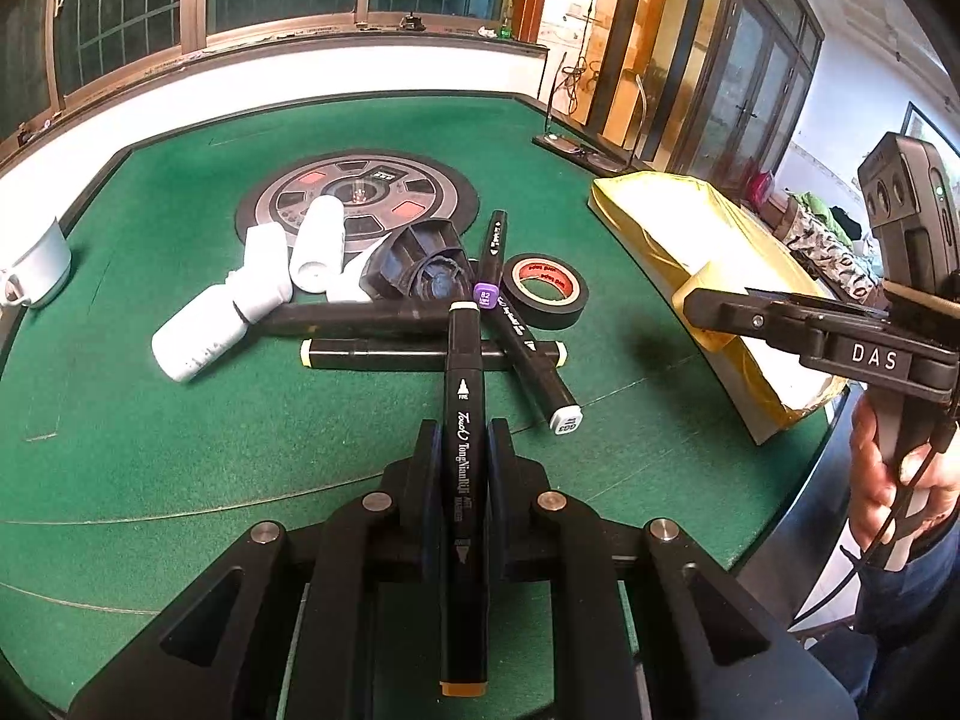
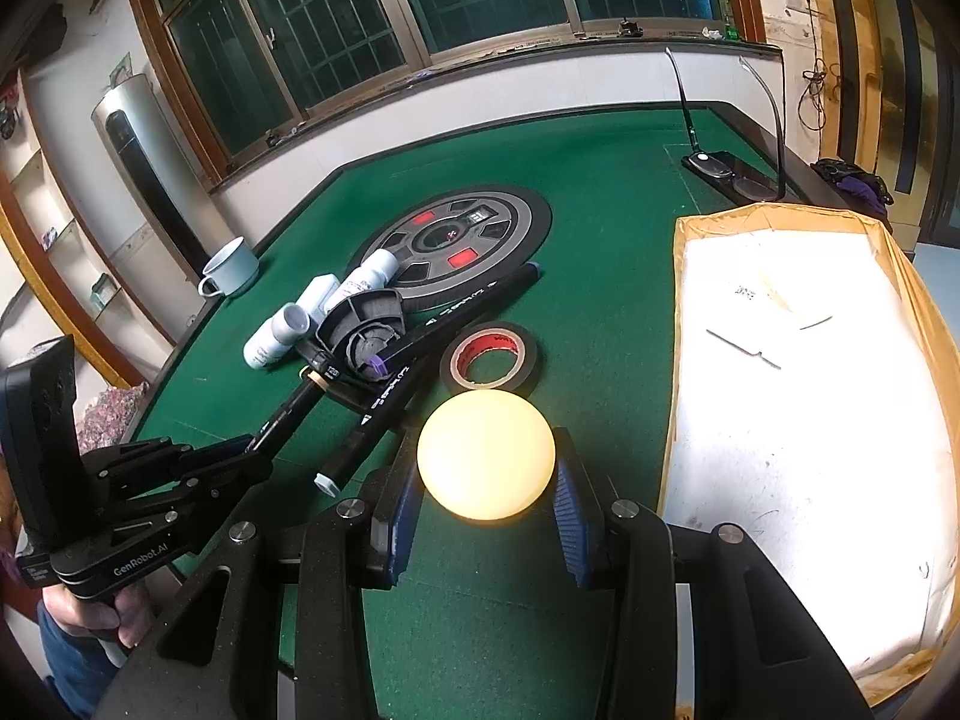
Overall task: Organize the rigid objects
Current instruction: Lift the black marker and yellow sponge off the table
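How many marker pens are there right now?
5: held marker in the left gripper; four piled on the felt: purple-capped marker, grey-capped marker, yellow-capped marker, plain black marker behind it. Others may be hidden.

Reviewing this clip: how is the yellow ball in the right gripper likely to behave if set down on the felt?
The yellow ball is a smooth sphere, so it will probably roll once released unless placed in the box. It glows as if thin-walled, so it is likely light and hollow. The right gripper touches only its curved sides, so it may slip.
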Action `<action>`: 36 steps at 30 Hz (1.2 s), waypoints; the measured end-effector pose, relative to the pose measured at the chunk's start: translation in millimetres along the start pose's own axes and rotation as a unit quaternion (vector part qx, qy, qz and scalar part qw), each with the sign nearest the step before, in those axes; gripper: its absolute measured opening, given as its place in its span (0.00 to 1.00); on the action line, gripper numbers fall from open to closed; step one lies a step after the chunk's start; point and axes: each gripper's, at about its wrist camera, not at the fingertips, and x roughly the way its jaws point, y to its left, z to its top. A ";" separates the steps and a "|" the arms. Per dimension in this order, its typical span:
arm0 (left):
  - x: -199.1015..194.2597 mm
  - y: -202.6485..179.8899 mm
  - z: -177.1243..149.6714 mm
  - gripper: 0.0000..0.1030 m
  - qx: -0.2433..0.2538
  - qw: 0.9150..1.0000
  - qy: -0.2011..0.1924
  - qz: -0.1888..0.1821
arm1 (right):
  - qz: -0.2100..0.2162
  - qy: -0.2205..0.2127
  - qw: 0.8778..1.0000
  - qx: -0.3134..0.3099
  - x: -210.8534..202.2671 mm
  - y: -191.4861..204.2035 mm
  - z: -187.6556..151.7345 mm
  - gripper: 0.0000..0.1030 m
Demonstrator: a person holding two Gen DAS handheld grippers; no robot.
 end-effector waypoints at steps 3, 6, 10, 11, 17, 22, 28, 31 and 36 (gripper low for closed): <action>-1.2 0.4 0.8 0.12 -0.001 1.000 -0.002 0.000 | 0.002 -0.001 1.000 -0.002 -1.1 1.4 -0.5 0.35; -1.9 1.4 0.7 0.12 -0.002 1.000 -0.002 0.000 | 0.003 -0.002 1.000 -0.003 -1.2 1.5 -0.7 0.35; -1.2 3.1 -0.8 0.12 -0.004 1.000 0.002 0.001 | 0.004 -0.001 1.000 -0.002 -1.2 1.7 -1.0 0.35; -1.3 3.3 -1.7 0.12 -0.005 1.000 0.003 0.001 | 0.004 -0.002 1.000 -0.001 -1.4 1.2 -1.0 0.35; -0.8 8.4 -5.8 0.12 -0.008 1.000 0.007 0.000 | 0.006 -0.002 1.000 0.001 -2.8 0.0 -0.8 0.35; -0.8 18.7 -10.7 0.12 -0.019 1.000 0.010 -0.001 | 0.005 -0.014 1.000 0.004 -13.7 -2.2 -0.9 0.35; 3.8 26.4 -14.1 0.12 -0.025 1.000 0.017 -0.001 | 0.003 -0.021 1.000 0.009 -19.0 -5.9 -0.5 0.35; 3.1 27.3 -14.2 0.12 -0.029 0.999 0.016 -0.003 | 0.005 -0.021 1.000 0.009 -17.9 -7.4 0.5 0.35; -3.3 18.4 -5.6 0.12 -0.026 0.999 0.005 -0.018 | 0.003 -0.027 0.999 0.019 -22.3 -18.7 2.4 0.35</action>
